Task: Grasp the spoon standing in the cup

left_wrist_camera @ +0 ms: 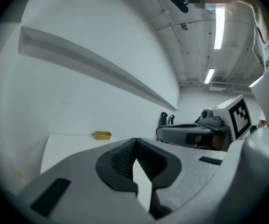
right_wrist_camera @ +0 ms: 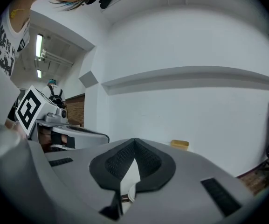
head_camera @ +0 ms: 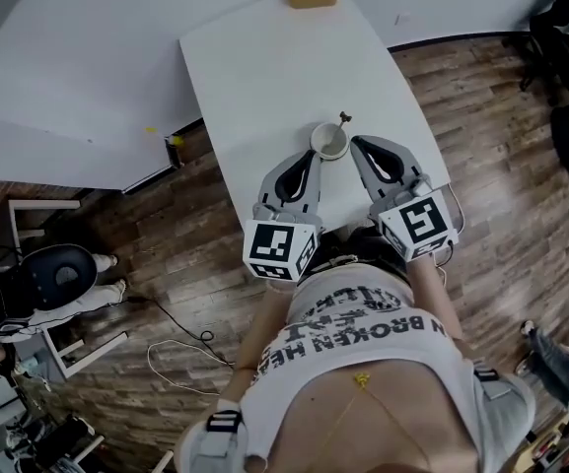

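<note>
White surface (head_camera: 264,57) is carrying the scene. At left, the left tongs (head_camera: 313,156) are sitting closed, tips touching, gripping nothing, just beside the cup (head_camera: 329,144). Between the two tongs the pale cup is standing near the surface's front edge, the spoon (head_camera: 344,119) poking up past its far rim. At right, the right tongs (head_camera: 357,143) are also sitting closed and empty. The spoon is looking light, stiff, probably slick; pinching its exposed handle above the rim seems wisest.

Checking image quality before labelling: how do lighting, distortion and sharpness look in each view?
Head view: even light, cup and table sharp. Left gripper view: heavy fisheye, dark corners, ceiling lights glaring. Right gripper view: same fisheye, wall ledge curved.
</note>
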Motion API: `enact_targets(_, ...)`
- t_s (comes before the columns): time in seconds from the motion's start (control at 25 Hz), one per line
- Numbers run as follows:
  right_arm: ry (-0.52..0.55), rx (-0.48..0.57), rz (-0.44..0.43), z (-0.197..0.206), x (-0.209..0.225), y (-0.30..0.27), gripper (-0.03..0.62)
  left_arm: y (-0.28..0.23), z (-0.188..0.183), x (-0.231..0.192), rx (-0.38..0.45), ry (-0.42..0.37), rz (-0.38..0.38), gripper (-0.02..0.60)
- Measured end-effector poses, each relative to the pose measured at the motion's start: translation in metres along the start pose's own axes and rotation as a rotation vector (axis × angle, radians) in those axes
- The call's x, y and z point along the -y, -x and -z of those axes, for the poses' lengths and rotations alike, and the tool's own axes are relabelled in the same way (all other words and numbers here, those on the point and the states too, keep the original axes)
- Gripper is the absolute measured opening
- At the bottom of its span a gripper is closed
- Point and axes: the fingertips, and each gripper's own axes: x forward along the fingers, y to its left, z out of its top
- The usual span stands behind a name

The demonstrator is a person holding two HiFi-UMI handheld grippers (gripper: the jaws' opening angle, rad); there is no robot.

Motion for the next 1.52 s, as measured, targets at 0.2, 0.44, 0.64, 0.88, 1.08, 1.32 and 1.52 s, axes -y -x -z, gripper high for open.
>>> enact_targets(0.2,-0.008,-0.036,0.030,0.010,0.007,-0.013,0.008,-0.006,0.008,-0.018,-0.029,0.007,0.005,-0.002)
enact_targets(0.44,0.001,-0.046,-0.031,0.008,0.017,-0.026,0.008,-0.022,0.004,-0.019,-0.027,0.016,-0.023,-0.002)
enact_targets(0.64,0.013,-0.055,-0.111,0.005,0.021,-0.040,0.008,-0.037,-0.002,-0.021,-0.022,0.027,-0.063,-0.002)
enact_targets(0.88,0.014,-0.102,-0.139,0.021,0.034,-0.051,0.008,-0.049,0.006,-0.027,-0.051,0.039,-0.095,-0.002)
enact_targets(1.08,0.023,-0.151,-0.136,0.041,0.043,-0.057,0.008,-0.052,0.016,-0.027,-0.069,0.043,-0.108,-0.002)
enact_targets(1.32,0.022,-0.192,-0.139,0.064,0.049,-0.064,0.008,-0.053,0.029,-0.027,-0.087,0.054,-0.120,-0.002)
enact_targets(1.52,0.017,-0.253,-0.139,0.088,0.052,-0.069,0.008,-0.050,0.034,-0.028,-0.091,0.067,-0.127,-0.002)
